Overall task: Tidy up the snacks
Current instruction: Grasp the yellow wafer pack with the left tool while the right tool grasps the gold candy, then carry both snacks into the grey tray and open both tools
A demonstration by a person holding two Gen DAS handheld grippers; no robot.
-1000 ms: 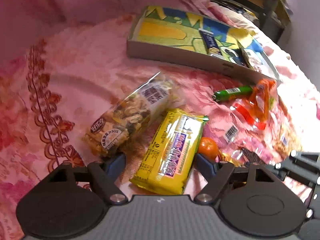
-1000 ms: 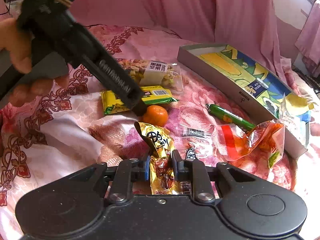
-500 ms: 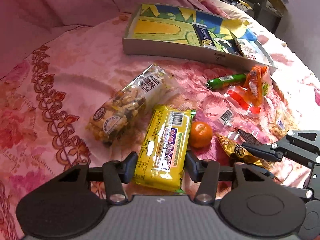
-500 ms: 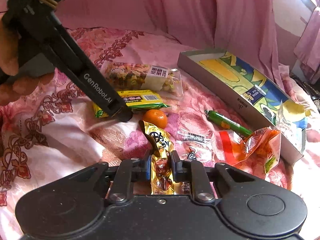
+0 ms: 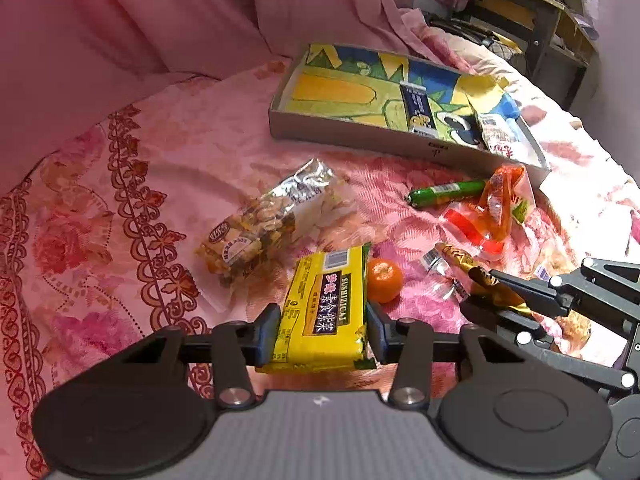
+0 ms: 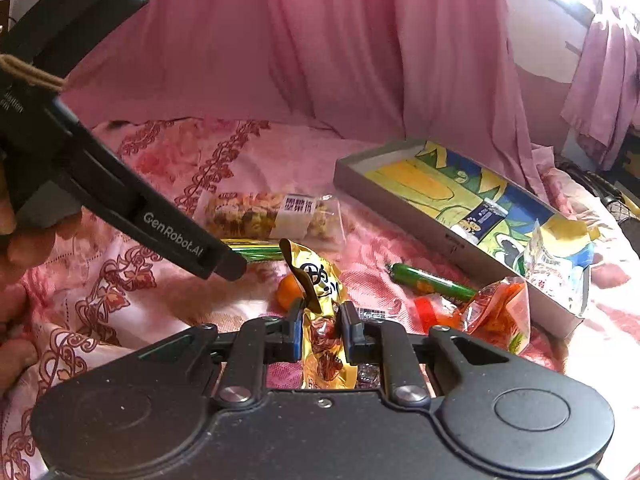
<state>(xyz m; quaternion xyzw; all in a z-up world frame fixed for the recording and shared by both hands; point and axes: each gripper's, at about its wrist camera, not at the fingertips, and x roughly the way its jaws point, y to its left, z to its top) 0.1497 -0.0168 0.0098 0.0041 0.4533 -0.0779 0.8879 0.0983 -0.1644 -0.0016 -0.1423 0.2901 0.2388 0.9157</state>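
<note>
Sorting stood partly done: two packets lay in the tray [image 5: 400,142]. My left tongs [image 5: 322,330] gripped the yellow pack [image 5: 326,308], right tongs [image 6: 320,332] the gold packet [image 6: 322,320]; sausage [image 5: 446,192], orange [image 5: 384,280], nut bag [image 5: 260,224] remained outside the tray.

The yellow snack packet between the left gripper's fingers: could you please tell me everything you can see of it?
The yellow snack packet is a flat, glossy plastic wrapper, rectangular, with a purple label band printed "SUSHIZICAI", Chinese characters, a barcode at its far end and green trim along the edge. It looks sealed and full. The left gripper is shut on its near end, one blue-padded finger on each long side, the far end pointing away. The orange mandarin sits close against its right edge, over the pink floral bedspread.
</note>
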